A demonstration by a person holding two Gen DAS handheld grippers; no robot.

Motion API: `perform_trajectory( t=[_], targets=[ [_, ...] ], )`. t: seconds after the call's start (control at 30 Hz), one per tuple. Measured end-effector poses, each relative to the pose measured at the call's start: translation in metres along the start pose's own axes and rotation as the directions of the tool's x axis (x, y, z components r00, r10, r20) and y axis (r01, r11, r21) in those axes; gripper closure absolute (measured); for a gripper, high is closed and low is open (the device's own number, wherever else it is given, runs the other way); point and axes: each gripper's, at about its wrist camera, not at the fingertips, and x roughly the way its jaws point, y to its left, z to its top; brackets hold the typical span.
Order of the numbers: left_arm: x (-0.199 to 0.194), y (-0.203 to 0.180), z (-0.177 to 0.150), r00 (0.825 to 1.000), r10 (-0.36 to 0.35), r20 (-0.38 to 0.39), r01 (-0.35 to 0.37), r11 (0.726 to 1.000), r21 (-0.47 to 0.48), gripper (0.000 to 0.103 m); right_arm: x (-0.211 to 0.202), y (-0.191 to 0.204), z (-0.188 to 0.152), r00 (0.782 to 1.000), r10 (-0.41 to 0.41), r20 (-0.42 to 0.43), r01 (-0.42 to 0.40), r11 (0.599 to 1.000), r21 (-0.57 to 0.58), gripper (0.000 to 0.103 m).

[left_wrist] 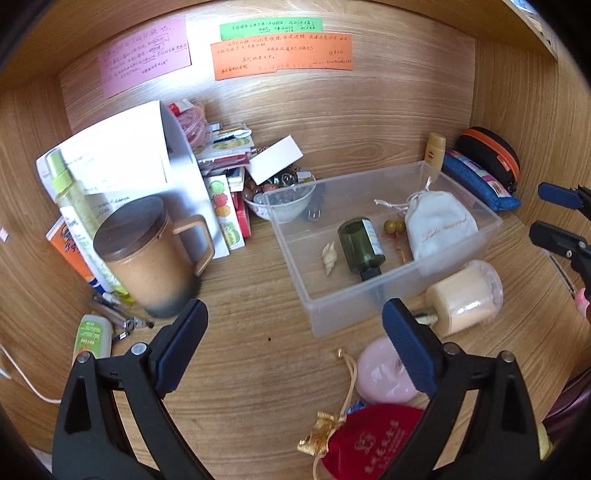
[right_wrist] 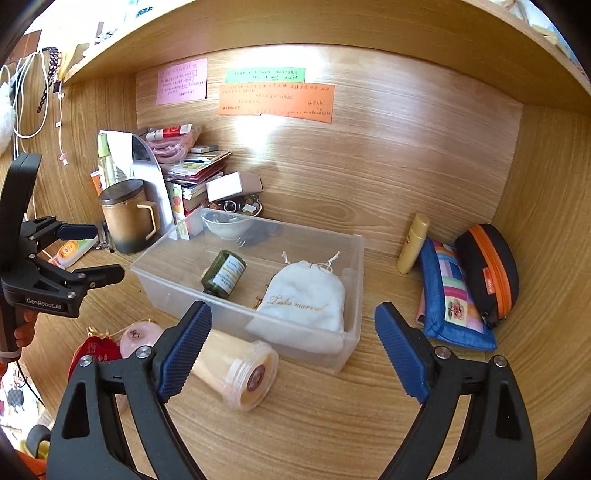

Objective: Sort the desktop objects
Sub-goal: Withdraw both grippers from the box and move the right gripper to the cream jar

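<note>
Both fingers gaping, holding nothing. Cream jar (right_wrist: 236, 369) lying on its side on the worktop, against the clear bin (right_wrist: 347, 258) — nearest my right gripper (right_wrist: 293, 350) (long axis slanting left-away).

A wooden desk alcove with pale oak grain fills both views. The back panel (right_wrist: 369, 155) rises behind the desktop (right_wrist: 332, 424), with side walls at left and right and a shelf (right_wrist: 295, 33) overhead. Three paper notes are stuck at the upper middle: pink (right_wrist: 181, 81), green (right_wrist: 266, 75), orange (right_wrist: 276, 102). A bright glare patch sits just below them.
</note>
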Motion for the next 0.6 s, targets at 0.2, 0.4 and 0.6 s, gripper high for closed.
perform_trajectory(
  t=[0.2,0.4,0.6],
  targets=[
    [-0.011,0.000,-0.026,1.000,-0.004,-0.026,0.005,1.000,0.016,0.006,-0.006,0.008,-0.012,1.000,0.009,-0.007,-0.009,1.000,0.006,0.014],
    [-0.019,-0.002,-0.047,0.998,-0.039,-0.048,0.040,0.999,0.021,0.006,0.000,0.013,-0.024,0.999,0.027,-0.040,-0.026,0.999,0.024,0.014],
    [-0.016,-0.011,-0.064,0.991,-0.102,-0.087,0.104,0.994,0.021,0.006,0.009,0.022,-0.034,0.997,0.024,-0.078,-0.023,1.000,0.016,0.014]
  ],
)
